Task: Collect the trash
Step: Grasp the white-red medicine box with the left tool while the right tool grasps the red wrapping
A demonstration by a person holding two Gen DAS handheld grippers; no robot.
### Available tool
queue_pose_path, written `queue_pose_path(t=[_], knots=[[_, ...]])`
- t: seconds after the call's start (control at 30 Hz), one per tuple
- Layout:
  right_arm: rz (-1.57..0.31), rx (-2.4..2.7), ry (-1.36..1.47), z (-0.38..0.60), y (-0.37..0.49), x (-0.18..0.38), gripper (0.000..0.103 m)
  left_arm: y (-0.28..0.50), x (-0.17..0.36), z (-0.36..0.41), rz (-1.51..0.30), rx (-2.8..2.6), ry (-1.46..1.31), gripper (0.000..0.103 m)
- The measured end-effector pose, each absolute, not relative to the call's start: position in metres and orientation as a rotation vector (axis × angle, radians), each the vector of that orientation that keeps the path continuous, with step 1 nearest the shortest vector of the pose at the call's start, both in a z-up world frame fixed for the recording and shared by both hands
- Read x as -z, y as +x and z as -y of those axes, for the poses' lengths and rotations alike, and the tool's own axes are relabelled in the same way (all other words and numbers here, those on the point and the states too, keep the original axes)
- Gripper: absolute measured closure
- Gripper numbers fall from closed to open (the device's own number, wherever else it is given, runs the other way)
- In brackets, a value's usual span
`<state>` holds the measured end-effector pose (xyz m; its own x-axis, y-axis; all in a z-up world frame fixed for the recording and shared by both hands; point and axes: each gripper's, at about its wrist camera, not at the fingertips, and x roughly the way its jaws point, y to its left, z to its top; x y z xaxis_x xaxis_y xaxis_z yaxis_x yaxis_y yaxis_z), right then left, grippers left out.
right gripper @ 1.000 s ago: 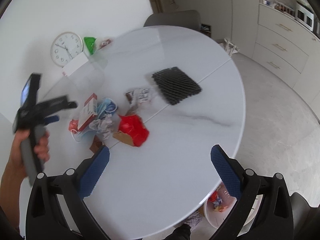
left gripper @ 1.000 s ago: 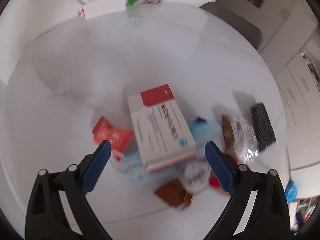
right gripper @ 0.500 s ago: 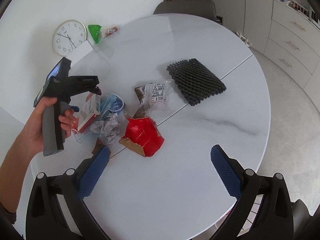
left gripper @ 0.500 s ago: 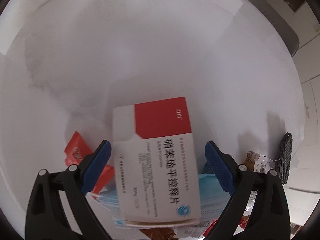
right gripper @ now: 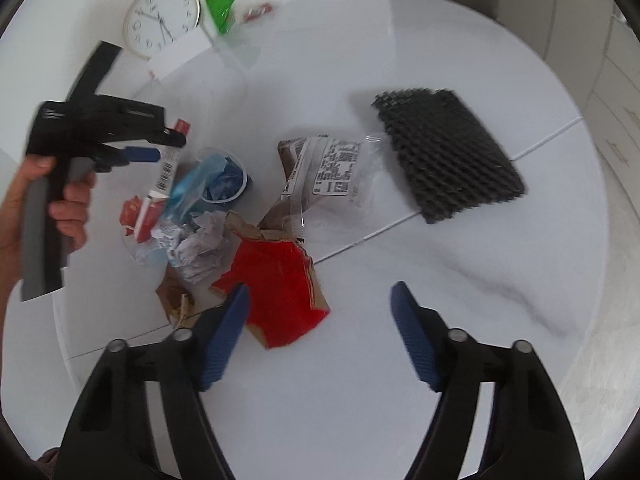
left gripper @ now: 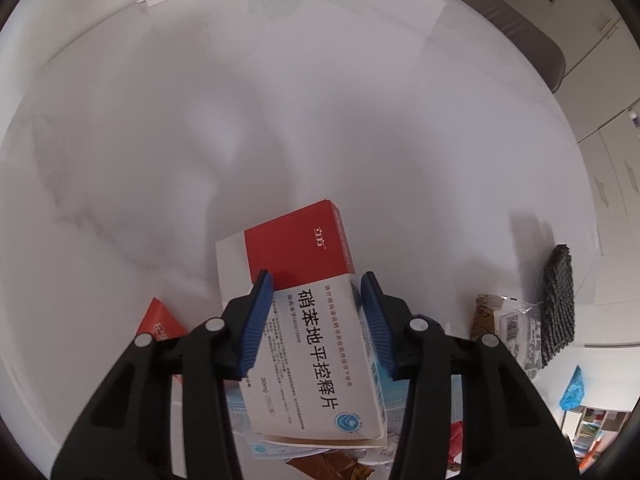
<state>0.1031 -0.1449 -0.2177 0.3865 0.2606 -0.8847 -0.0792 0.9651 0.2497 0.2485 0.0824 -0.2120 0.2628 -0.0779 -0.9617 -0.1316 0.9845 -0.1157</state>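
Note:
On the white round table [left gripper: 320, 120] lies a pile of trash. In the left wrist view my left gripper [left gripper: 316, 312] points down over a white and red medicine box [left gripper: 312, 332]. Its jaws are closing, and both blue pads lie against the box's long sides. The right wrist view shows that gripper [right gripper: 170, 146] in a hand at the left of the pile. My right gripper [right gripper: 319, 287] hangs above a torn red carton [right gripper: 276, 280]. Its jaws are closing too, wide apart, with the carton's right part between them untouched.
Around the pile lie crumpled paper [right gripper: 200, 244], a blue cup [right gripper: 222, 180], a clear labelled wrapper [right gripper: 332, 168] and a brown wrapper [right gripper: 174, 300]. A black foam mesh [right gripper: 448, 152] lies to the right. A clock [right gripper: 161, 20] and a green packet [right gripper: 219, 6] stand at the far edge.
My left gripper sank onto the medicine box and its jaws drew in against it. My right gripper dropped toward the red carton, and its jaws narrowed.

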Motion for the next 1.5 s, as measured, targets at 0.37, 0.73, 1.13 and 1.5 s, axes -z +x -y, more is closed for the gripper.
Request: queue_pose_path(t=[0.37, 0.73, 1.13, 1.5], knots=[[-1.207, -0.258, 0.249, 0.140, 0.123, 0.239, 0.047, 0.250, 0.211, -0.101, -1.308, 0.024, -0.218, 0.061], [-1.208, -0.259, 0.286, 0.145, 0.124, 0.242, 0.047, 0.239, 0.205, -0.126, -1.327, -0.017, -0.254, 0.024], [-1.219, -0.281, 0.297, 0.141, 0.121, 0.247, 0.047, 0.241, 0.218, -0.147, -1.383, -0.119, -0.273, 0.014], [-1.228, -0.290, 0.305, 0.137, 0.121, 0.250, 0.047, 0.242, 0.230, -0.174, -1.469, -0.077, -0.389, 0.013]])
